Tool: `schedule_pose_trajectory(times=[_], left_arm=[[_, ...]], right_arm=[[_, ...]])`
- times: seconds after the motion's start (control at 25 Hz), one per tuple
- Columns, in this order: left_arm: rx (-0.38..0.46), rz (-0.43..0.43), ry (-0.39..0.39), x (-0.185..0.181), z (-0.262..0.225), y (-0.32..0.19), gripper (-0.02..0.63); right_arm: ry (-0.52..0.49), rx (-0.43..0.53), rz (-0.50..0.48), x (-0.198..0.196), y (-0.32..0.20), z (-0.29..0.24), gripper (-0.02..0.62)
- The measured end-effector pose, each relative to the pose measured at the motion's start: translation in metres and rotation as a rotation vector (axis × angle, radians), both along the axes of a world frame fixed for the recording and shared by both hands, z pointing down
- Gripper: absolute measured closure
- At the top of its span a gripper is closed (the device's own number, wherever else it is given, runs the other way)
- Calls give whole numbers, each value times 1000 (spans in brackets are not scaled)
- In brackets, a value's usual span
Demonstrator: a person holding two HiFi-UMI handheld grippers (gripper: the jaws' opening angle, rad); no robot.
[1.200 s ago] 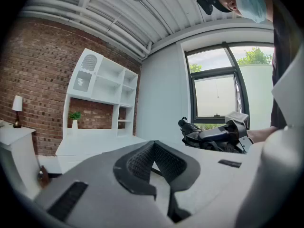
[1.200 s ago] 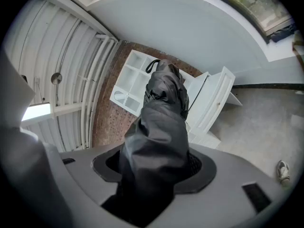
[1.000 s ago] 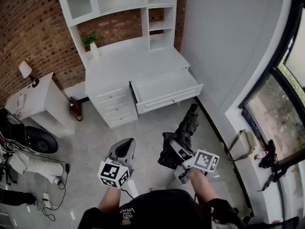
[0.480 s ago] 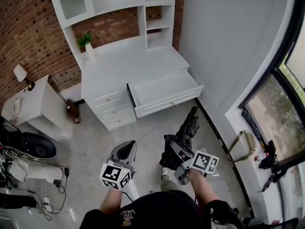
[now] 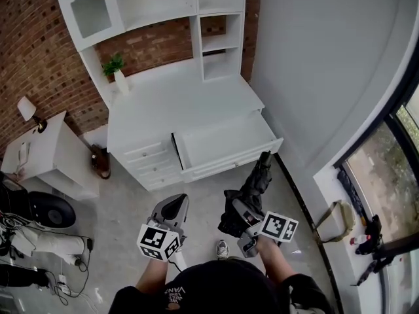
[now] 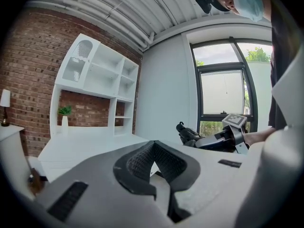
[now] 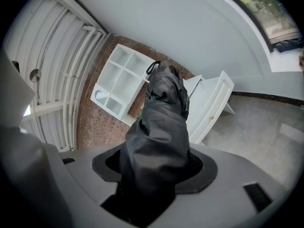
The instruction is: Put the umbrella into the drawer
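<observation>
A folded black umbrella (image 5: pixel 254 183) points toward the white desk (image 5: pixel 177 100), whose wide drawer (image 5: pixel 222 138) stands pulled open and looks empty. My right gripper (image 5: pixel 239 212) is shut on the umbrella's lower end, over the floor in front of the drawer. In the right gripper view the umbrella (image 7: pixel 159 127) fills the space between the jaws of the right gripper (image 7: pixel 154 175), with the open drawer (image 7: pixel 211 103) beyond its tip. My left gripper (image 5: pixel 175 206) hangs beside it to the left, shut and empty. The left gripper view shows the left gripper (image 6: pixel 159 172) with its jaws together and the umbrella (image 6: pixel 187 132) off to the right.
A small drawer stack (image 5: pixel 149 162) sits left of the open drawer. On the desk stands a potted plant (image 5: pixel 115 69). A white side table (image 5: pixel 46 152) with a lamp (image 5: pixel 29 110) is at the left, with cables and a dark round object (image 5: pixel 46 209) on the floor. A window sill (image 5: pixel 340 208) runs along the right.
The person has stepped closer to the desk, so the desk and drawer sit nearer and the umbrella tip now reaches the drawer's right front corner. Both grippers keep their grip states.
</observation>
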State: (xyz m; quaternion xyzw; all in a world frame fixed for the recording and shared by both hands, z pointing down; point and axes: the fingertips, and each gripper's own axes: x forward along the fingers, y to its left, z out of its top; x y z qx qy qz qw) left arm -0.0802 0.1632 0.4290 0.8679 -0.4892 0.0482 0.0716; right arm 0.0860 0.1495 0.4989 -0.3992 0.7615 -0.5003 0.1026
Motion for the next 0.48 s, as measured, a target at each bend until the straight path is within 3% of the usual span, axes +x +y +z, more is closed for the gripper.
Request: schedule_pose_trajectory(times=[0.48], left_arm=[[-26, -16, -5, 27, 13, -93, 600]], right_arm=[[20, -31, -25, 23, -94, 21, 327]])
